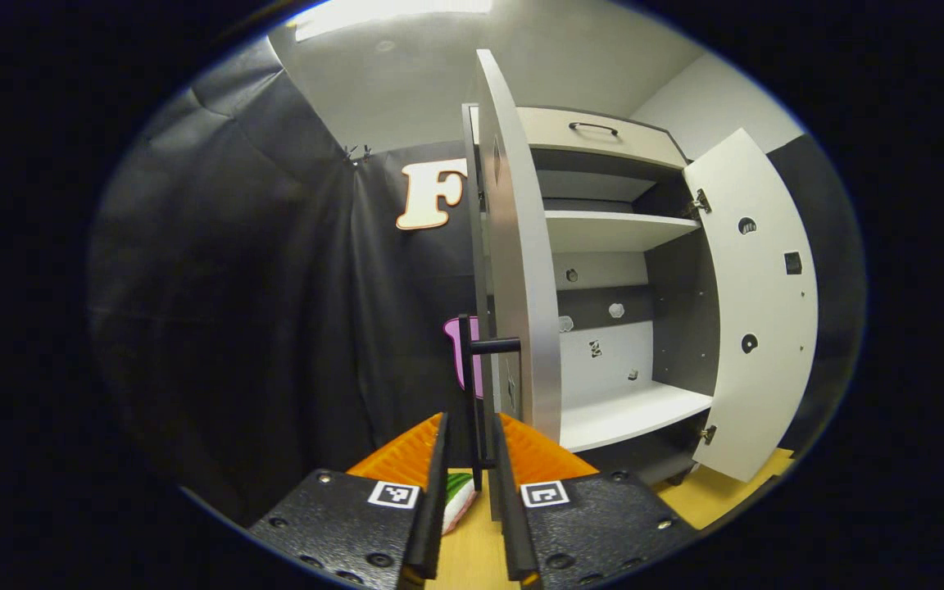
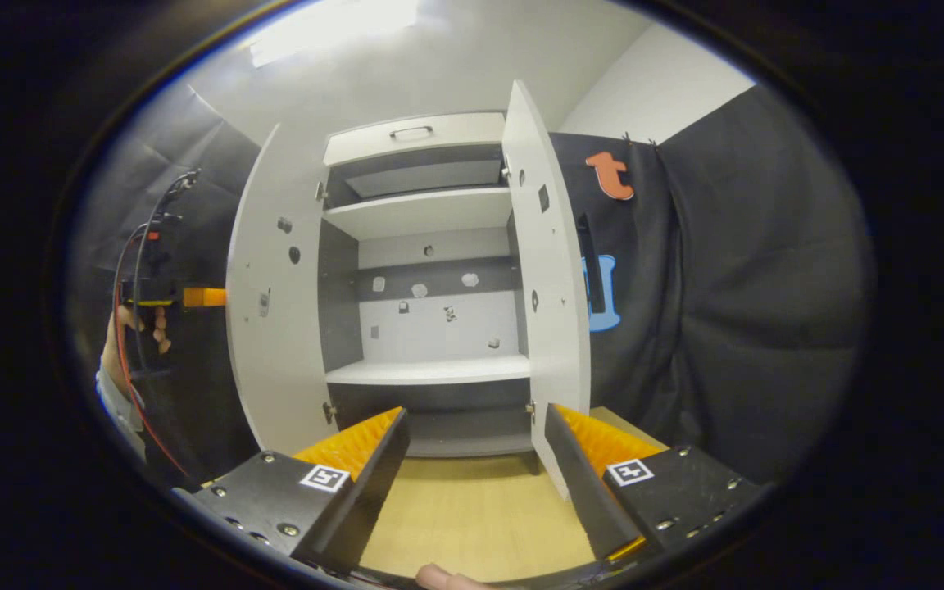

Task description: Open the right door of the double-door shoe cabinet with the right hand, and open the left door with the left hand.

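Left gripper (image 1: 469,459) is clamping the black handle (image 1: 476,393) of the left door (image 1: 521,270), standing wide open. Right gripper (image 2: 476,459) is hanging spread apart, gripping nothing, before the open right door (image 2: 550,279).

2 doors (image 2: 275,311), 2 shelves (image 2: 419,209), 1 drawer (image 2: 415,135)

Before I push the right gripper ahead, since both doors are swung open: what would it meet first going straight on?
The right gripper, fingers spread and holding nothing, points between the doors at the open cabinet. Over the wooden floor the way looks free; likely first is the dark base below the bottom shelf, though depth is unclear.
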{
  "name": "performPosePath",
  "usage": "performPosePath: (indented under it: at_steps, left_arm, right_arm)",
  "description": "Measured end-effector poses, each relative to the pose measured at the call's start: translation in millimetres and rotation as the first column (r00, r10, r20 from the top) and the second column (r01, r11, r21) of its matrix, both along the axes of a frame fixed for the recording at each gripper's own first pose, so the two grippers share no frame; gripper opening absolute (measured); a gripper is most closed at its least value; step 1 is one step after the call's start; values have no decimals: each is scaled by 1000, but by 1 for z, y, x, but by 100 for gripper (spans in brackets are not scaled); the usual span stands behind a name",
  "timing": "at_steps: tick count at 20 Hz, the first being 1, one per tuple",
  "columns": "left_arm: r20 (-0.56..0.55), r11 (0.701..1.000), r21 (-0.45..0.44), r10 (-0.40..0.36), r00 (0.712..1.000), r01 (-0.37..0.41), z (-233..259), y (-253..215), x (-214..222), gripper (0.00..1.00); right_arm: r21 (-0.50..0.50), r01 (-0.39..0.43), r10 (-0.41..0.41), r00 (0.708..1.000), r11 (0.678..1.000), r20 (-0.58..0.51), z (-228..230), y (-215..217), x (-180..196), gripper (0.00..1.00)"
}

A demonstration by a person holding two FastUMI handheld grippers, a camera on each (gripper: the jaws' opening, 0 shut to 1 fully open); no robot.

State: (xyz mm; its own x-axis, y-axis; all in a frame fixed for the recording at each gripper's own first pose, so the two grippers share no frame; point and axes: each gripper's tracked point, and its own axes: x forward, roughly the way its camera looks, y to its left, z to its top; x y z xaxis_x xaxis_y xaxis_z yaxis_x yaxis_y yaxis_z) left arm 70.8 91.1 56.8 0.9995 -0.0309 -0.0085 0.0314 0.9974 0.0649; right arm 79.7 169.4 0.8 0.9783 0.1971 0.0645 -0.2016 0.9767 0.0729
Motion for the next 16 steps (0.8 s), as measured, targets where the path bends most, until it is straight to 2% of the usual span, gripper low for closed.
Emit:
performPosePath:
  at_steps: [1, 2, 3, 4, 6, 7, 9, 12, 13, 14, 15, 16]
  left_arm:
    - [-10, 1000, -8, 10, 1000, -10, -1, -1, -6, 41]
    - [-16, 1000, -12, 18, 1000, -18, -4, -3, -12, 39]
    - [-22, 999, -18, 33, 999, -33, -5, -3, -17, 50]
    - [-38, 999, -28, 35, 999, -36, -8, -7, -21, 51]
    - [-92, 998, -53, 27, 995, -32, -23, -22, -35, 67]
    - [-100, 998, -68, 8, 995, -15, -26, -32, -41, 79]
    - [-114, 997, -73, -16, 993, 7, -33, -50, -48, 91]
    - [-105, 996, -74, -63, 992, 55, -38, -85, -60, 96]
    - [-90, 995, -68, -79, 993, 73, -39, -94, -64, 94]
    - [-76, 994, -61, -99, 992, 95, -39, -107, -68, 96]
    - [-67, 993, -57, -106, 992, 102, -40, -117, -74, 96]
    - [-58, 992, -58, -115, 992, 111, -41, -127, -80, 96]
  right_arm:
    - [1, 5, -5, 1000, 1000, 2, 3, -3, 2, 98]
    - [4, 10, -10, 1000, 1000, 3, 5, -5, 3, 98]
    - [7, 12, -12, 1000, 1000, 6, 8, -5, 4, 98]
    - [10, 12, -12, 1000, 1000, 9, 11, -6, 4, 98]
    - [13, 14, -14, 1000, 1000, 9, 14, -8, 6, 94]
    - [13, 17, -17, 1000, 1000, 11, 17, -8, 7, 94]
    - [10, 16, -16, 1000, 1000, 17, 23, -7, 8, 94]
    - [0, 17, -17, 999, 1000, 27, 30, -8, 4, 94]
    - [2, 18, -18, 999, 1000, 33, 32, -8, 3, 94]
    - [5, 15, -16, 999, 1000, 39, 34, -8, 0, 94]
    - [9, 12, -12, 999, 1000, 44, 35, -8, -1, 98]
    - [9, 7, -7, 999, 1000, 47, 38, -8, -3, 94]
